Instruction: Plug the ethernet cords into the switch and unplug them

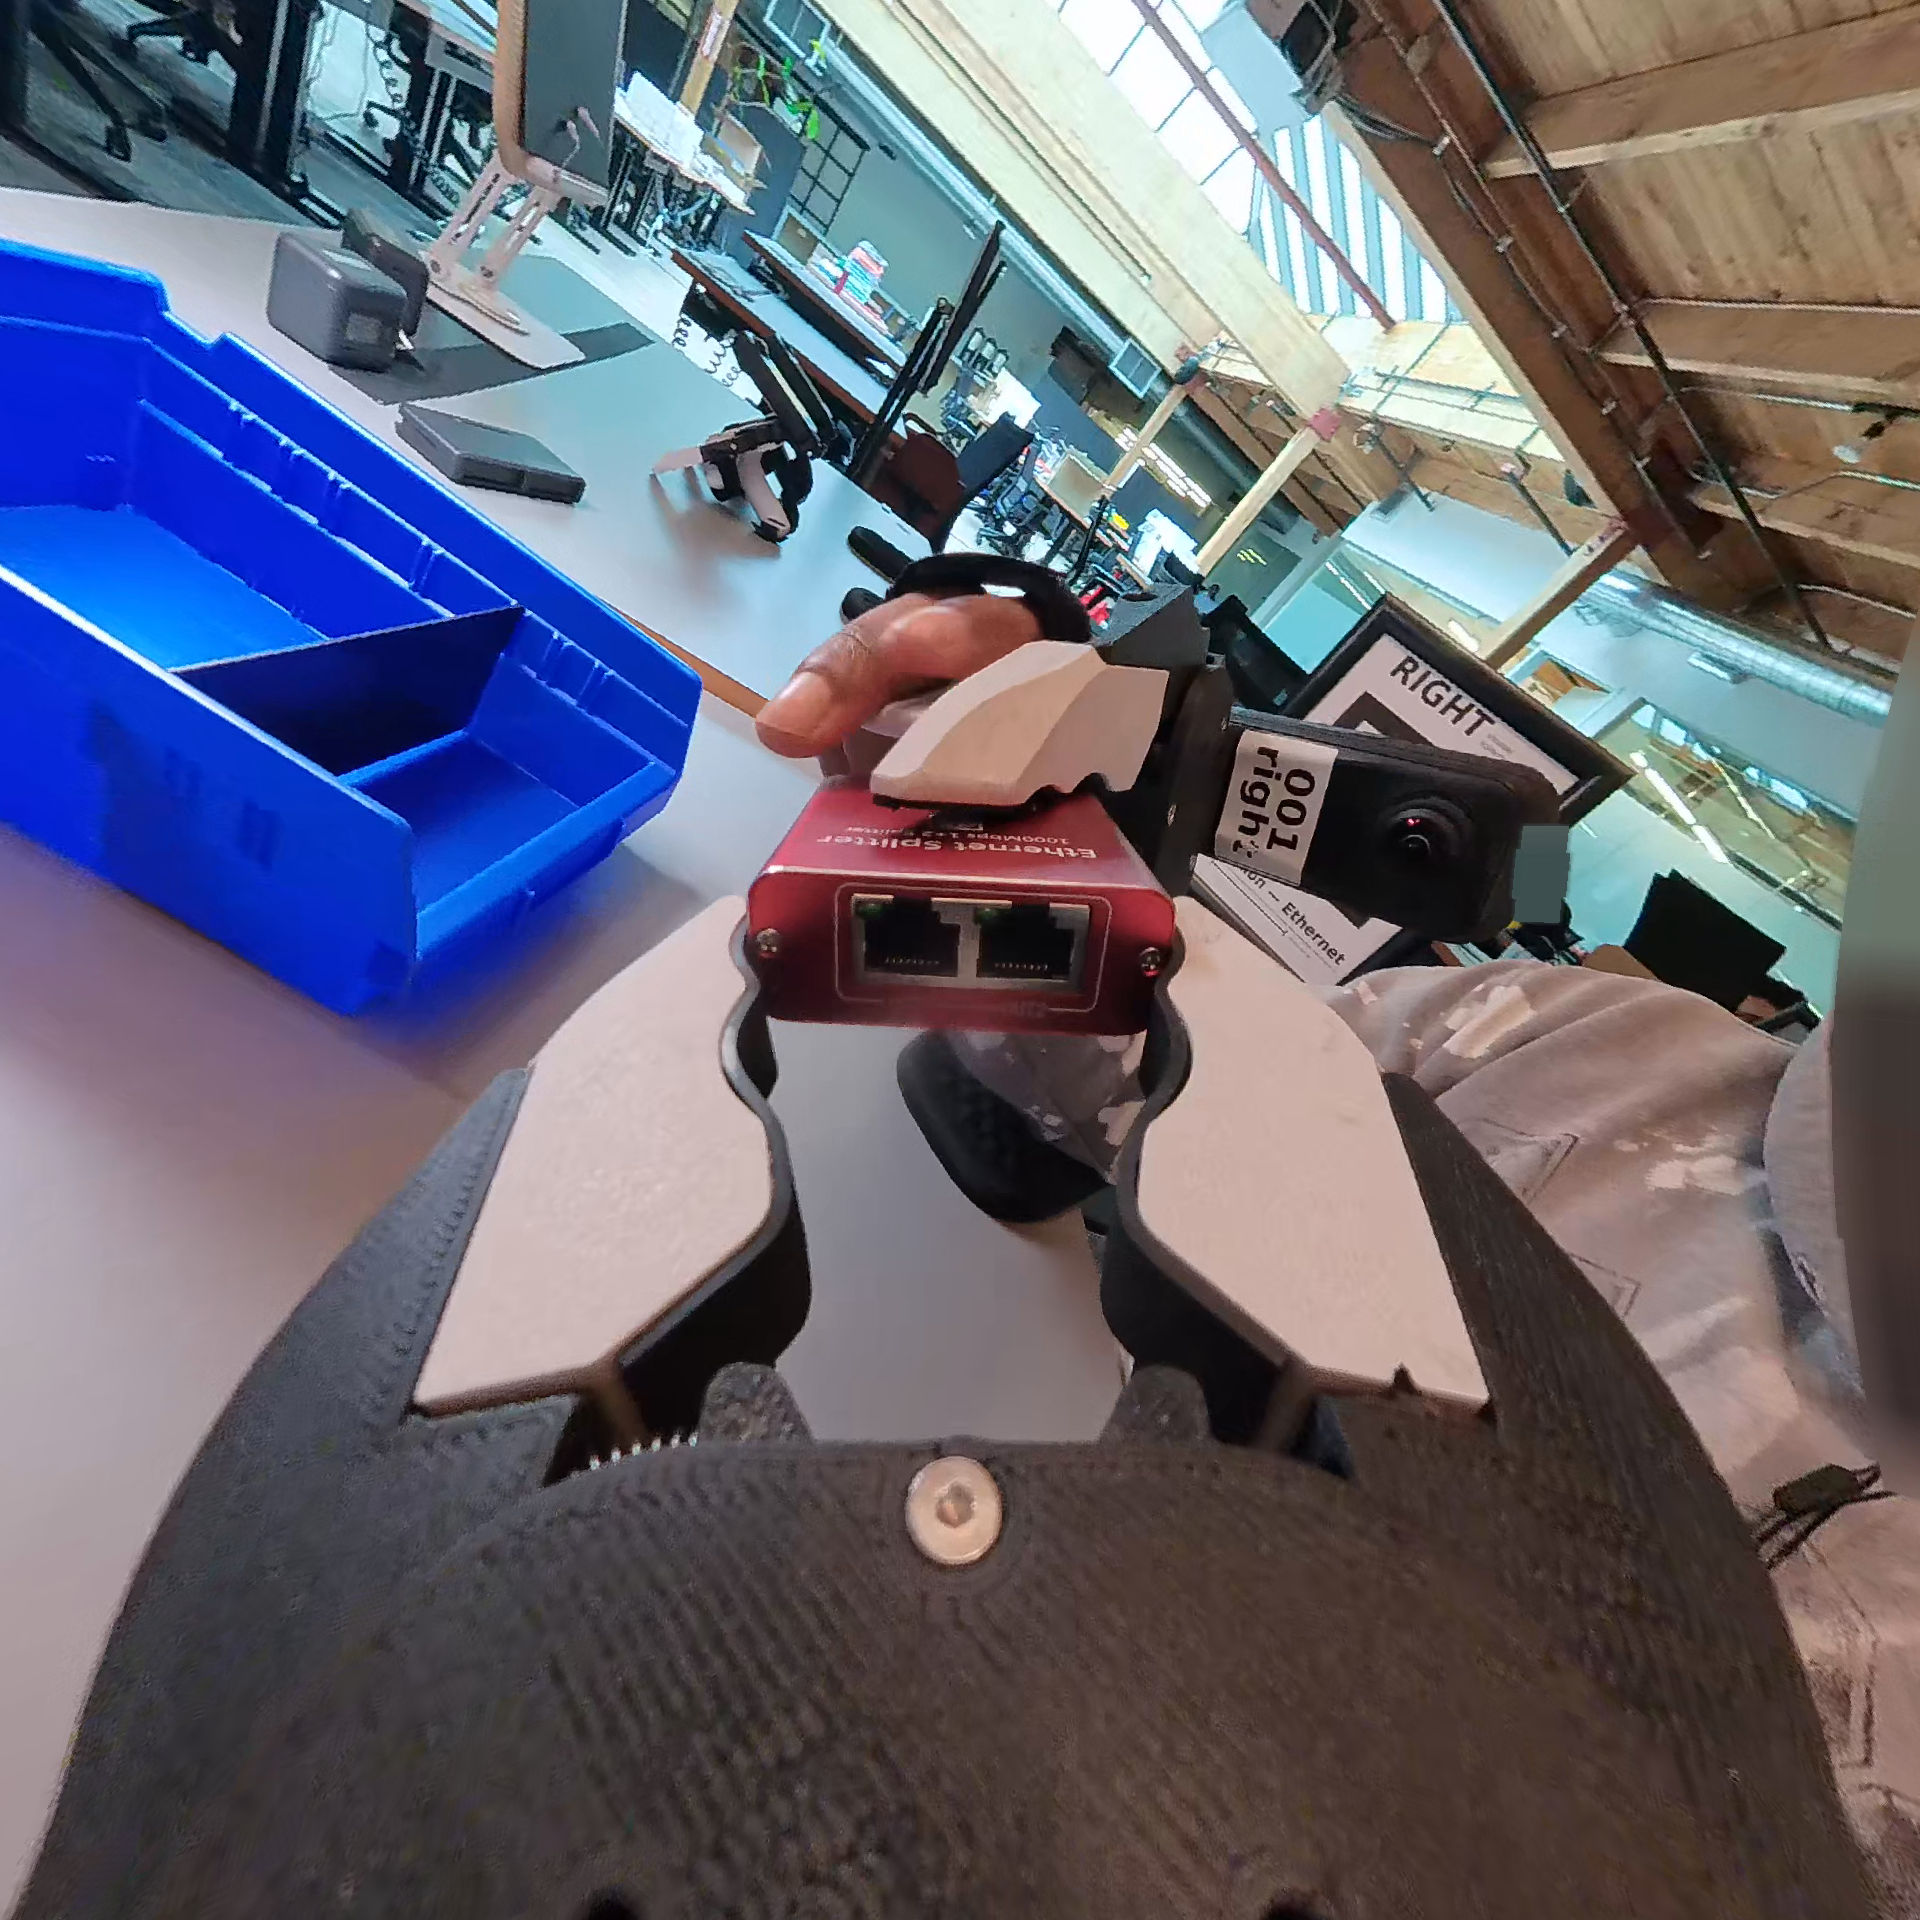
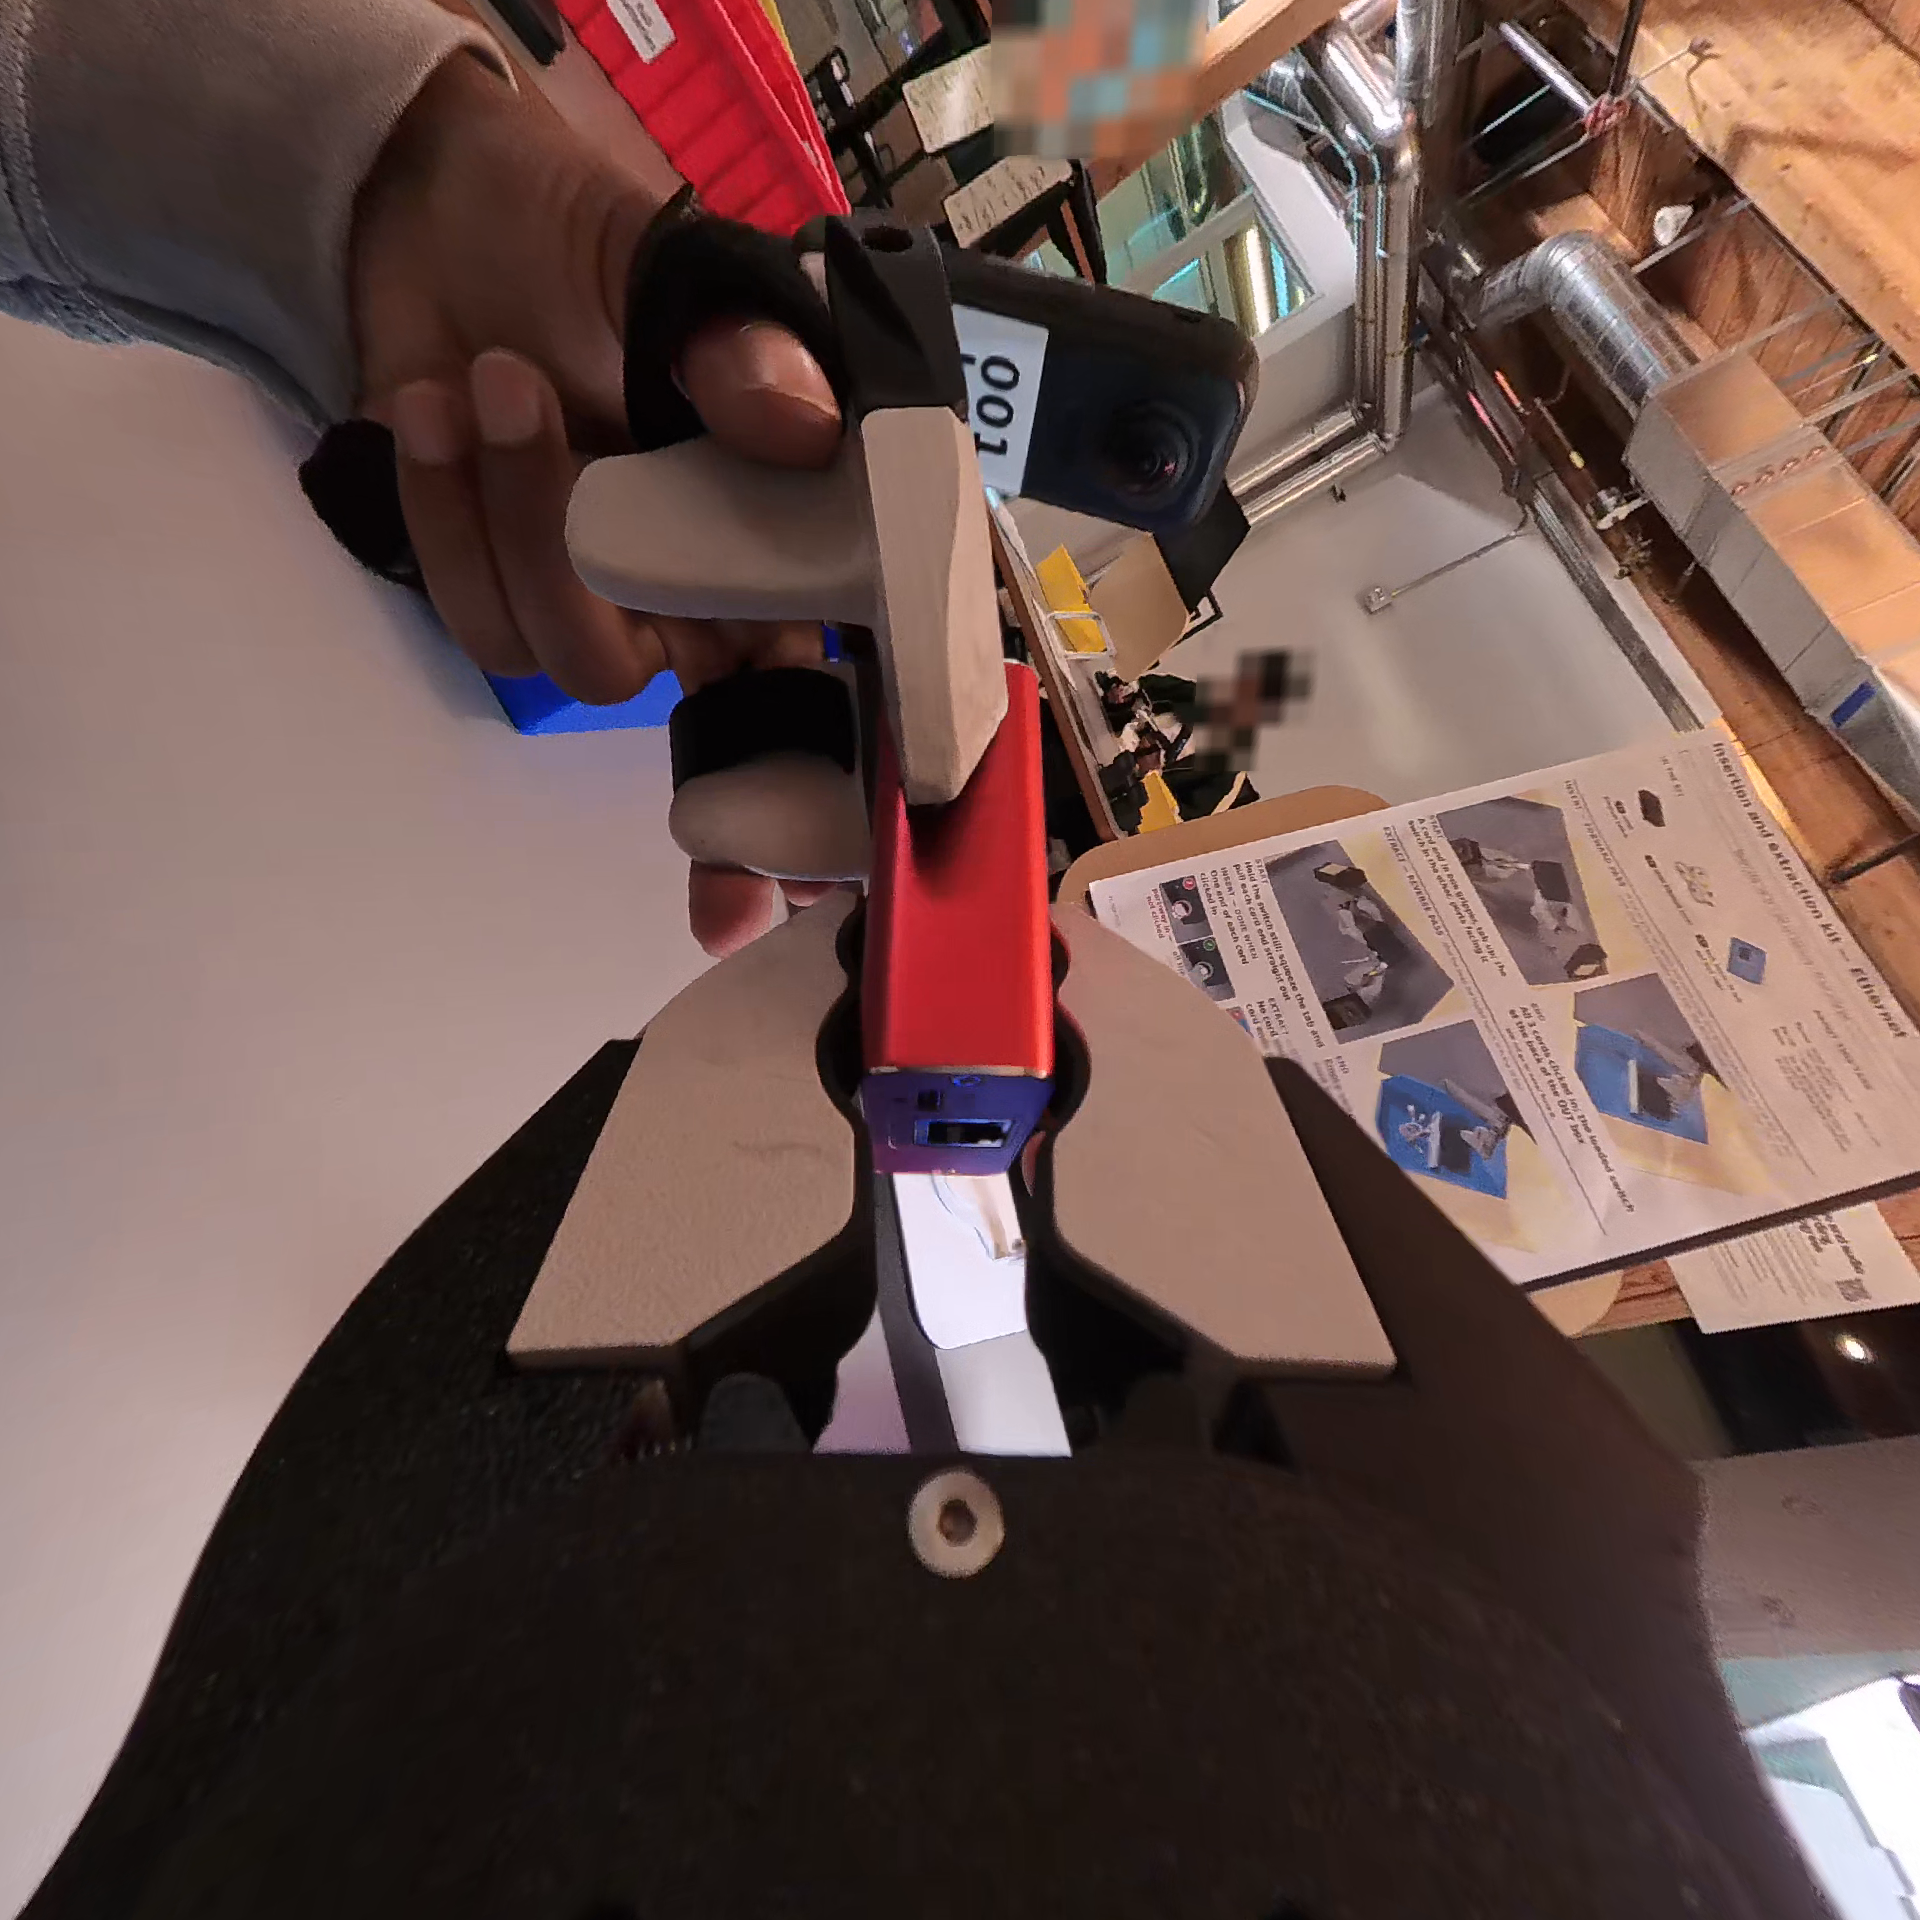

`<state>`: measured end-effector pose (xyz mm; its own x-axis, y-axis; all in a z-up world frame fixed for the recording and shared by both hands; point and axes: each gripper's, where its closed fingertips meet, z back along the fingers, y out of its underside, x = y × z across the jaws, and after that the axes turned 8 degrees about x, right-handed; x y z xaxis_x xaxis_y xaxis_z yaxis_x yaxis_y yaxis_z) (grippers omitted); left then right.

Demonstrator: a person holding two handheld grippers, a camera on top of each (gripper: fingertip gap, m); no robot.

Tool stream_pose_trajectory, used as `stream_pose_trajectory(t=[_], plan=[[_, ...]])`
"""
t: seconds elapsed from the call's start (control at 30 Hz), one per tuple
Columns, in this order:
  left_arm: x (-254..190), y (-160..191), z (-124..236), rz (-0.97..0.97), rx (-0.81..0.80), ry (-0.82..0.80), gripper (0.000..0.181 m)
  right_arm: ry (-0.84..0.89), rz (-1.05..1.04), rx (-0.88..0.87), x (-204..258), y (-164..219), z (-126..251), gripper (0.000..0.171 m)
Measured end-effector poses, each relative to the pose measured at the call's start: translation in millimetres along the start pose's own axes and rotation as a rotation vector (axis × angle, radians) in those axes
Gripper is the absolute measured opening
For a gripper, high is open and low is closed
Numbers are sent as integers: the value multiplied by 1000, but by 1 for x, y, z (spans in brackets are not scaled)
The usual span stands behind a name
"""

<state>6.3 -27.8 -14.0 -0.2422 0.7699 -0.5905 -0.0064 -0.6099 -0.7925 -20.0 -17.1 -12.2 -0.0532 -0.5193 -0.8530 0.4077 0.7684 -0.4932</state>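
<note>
The red metal switch [image 1: 966,1003] is held off the grey table between both grippers. In the left wrist view its two ports face me and both are empty. My left gripper [image 1: 961,971] is shut on its two sides. The right gripper's grey finger [image 1: 997,727] lies on its top face. In the right wrist view the switch [image 2: 961,894] points away from me, and its near end face shows one port. My right gripper [image 2: 954,966] is shut on its flat faces. The left gripper's finger [image 2: 925,603] presses the far part. No ethernet cord shows.
A blue divided bin [image 1: 312,727] stands on the table [image 1: 156,1143] to the left, empty where I can see into it. A printed instruction sheet [image 2: 1558,987] leans at the right. Grey boxes [image 1: 343,301] and a flat dark case [image 1: 488,452] lie farther back.
</note>
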Motion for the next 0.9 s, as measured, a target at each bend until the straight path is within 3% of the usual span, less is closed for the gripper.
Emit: stream_pose_trajectory(t=[0.37, 0.57, 0.67, 0.77, 0.9], plan=[[1, -2, 0, 17, -7, 3, 70, -24, -15, 3, 3, 1, 1, 29], [-7, -10, 8, -132, -29, -89, 71, -66, -90, -32, -2, -6, 10, 28], [-9, -29, 46, -246, -90, -271, 68, -57, -152, -53, -18, -4, 21, 28], [3, -47, 109, -332, -127, -557, 58, -17, -203, -64, -38, 3, 35, 28], [48, -36, 191, -363, 86, -922, 50, 10, -251, -75, -53, 11, 44, 28]])
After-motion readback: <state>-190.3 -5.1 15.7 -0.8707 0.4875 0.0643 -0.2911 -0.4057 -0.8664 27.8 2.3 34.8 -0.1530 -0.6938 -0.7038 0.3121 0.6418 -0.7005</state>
